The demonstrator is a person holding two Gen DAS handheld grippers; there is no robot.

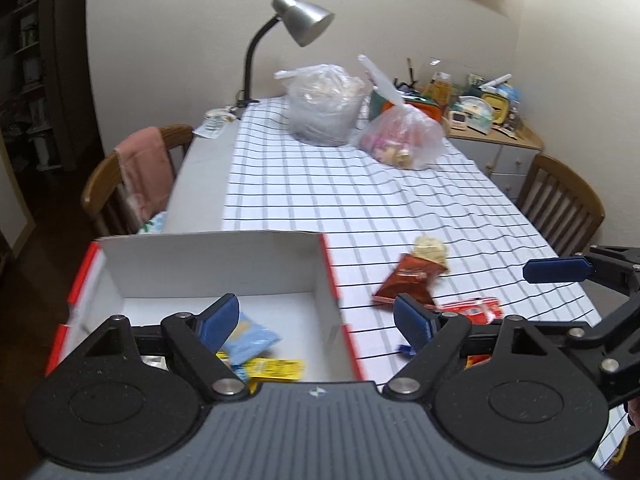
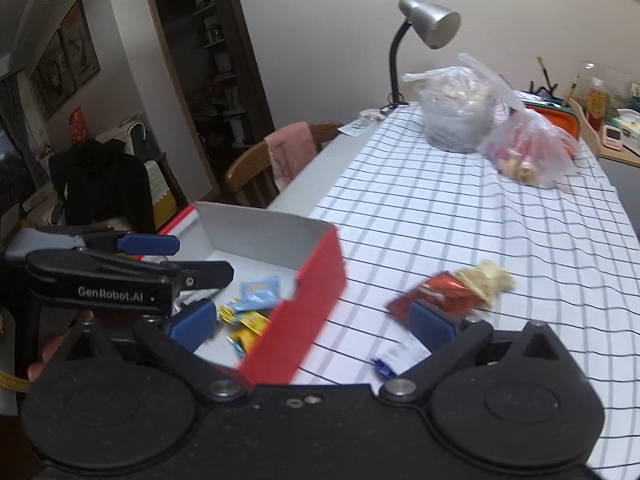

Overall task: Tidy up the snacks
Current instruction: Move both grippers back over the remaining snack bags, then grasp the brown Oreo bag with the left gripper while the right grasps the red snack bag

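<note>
A red cardboard box (image 1: 224, 268) (image 2: 308, 280) with a white inside stands at the table's near left. Light blue (image 1: 252, 336) (image 2: 260, 292) and yellow snack packets (image 1: 276, 368) (image 2: 250, 320) lie in it. My left gripper (image 1: 320, 320) is open and empty over the box's right wall; it also shows in the right wrist view (image 2: 176, 256). My right gripper (image 2: 312, 324) is open and empty above the box's red side. A red snack bag (image 1: 408, 276) (image 2: 436, 292) lies on the cloth beside a beige snack (image 1: 431, 249) (image 2: 486, 278). A red packet (image 1: 476, 308) and a small blue-white packet (image 2: 400, 354) lie nearer.
The table has a white checked cloth (image 1: 320, 184) (image 2: 460, 208). Two plastic bags (image 1: 324, 104) (image 1: 404, 136) and a desk lamp (image 1: 296, 20) stand at the far end. Wooden chairs (image 1: 132, 176) (image 1: 560, 200) flank the table. A cluttered sideboard (image 1: 480, 108) is at back right.
</note>
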